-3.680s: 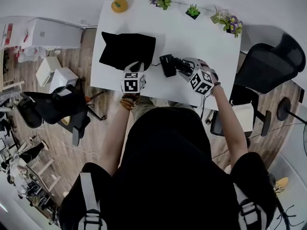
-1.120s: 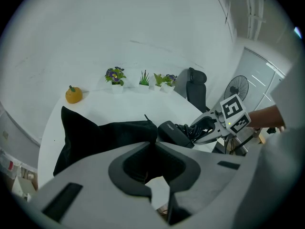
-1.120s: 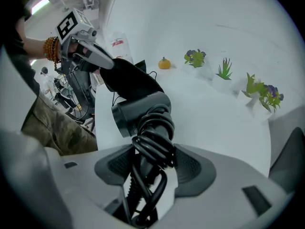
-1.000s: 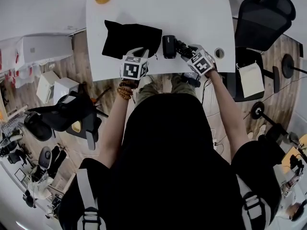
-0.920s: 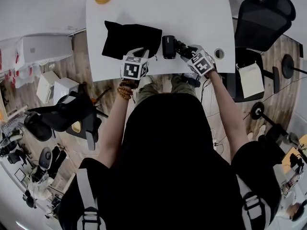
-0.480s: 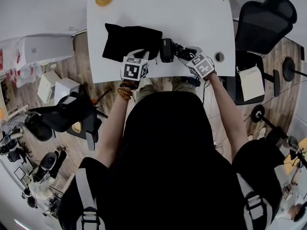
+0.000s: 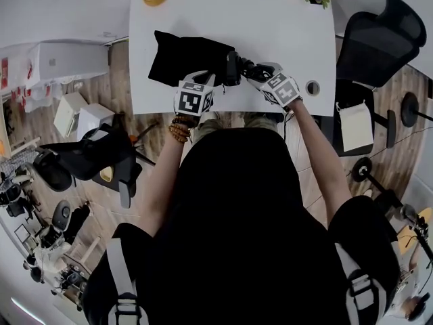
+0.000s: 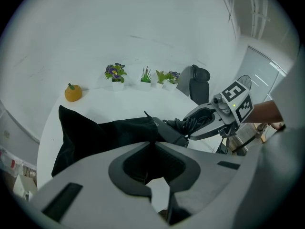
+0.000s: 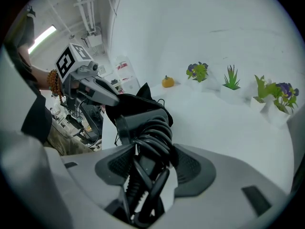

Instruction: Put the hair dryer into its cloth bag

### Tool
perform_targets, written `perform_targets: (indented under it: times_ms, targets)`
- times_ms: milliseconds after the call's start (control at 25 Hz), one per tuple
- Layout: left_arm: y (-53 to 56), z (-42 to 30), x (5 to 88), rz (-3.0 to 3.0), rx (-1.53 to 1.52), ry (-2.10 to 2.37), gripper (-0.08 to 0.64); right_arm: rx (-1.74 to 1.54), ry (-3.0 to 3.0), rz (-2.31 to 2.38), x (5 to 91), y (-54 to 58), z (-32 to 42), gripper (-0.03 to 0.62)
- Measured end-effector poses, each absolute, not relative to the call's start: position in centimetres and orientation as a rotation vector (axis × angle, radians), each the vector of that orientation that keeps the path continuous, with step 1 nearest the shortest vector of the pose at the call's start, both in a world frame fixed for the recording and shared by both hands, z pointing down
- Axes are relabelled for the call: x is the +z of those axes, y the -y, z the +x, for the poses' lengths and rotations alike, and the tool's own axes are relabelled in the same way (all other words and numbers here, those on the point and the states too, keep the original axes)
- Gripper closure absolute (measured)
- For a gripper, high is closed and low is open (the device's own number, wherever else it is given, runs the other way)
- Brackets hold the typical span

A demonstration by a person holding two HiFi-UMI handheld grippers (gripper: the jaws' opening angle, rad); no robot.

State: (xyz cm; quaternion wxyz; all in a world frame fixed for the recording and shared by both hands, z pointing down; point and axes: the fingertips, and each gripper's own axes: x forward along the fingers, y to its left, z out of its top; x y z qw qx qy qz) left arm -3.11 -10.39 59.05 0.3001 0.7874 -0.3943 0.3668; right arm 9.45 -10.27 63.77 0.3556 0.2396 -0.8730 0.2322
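Your left gripper (image 8: pixel 153 149) is pinched nearly together on the edge of the cloth bag (image 7: pixel 186 58), holding up its mouth at the bag's right end. Your right gripper (image 9: pixel 151 168) is clamped wide on the cord-wrapped handle of the hair dryer (image 7: pixel 234 66). The dryer's head sits right at the mouth, so pushing it fully inside looks left to do.

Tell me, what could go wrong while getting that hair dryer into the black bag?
The left gripper pinches just one edge of the cloth bag, so the mouth may sag and the hair dryer might shove the bag across the table instead of sliding in. The cord coiled round the handle, clamped in the right gripper, could snag on the rim or slip loose.
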Motion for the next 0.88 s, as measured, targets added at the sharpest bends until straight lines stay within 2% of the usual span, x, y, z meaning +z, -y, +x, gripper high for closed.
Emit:
perform_targets:
  times_ms: [280,480,880]
  targets:
    - [10.5,-3.1,58.9,2.077,0.944,1.066,0.514,0.511,2.244,0.581,64.7,12.0,7.7,0.331]
    - [11.0,-3.0,58.8,2.066,0.921,1.081,0.514,0.334,2.216,0.583,65.3,12.8,6.8,0.330]
    - [10.8,-0.6,58.7,2.129,0.936,1.037,0.514,0.244,2.186,0.561,67.0,13.4,5.2,0.325]
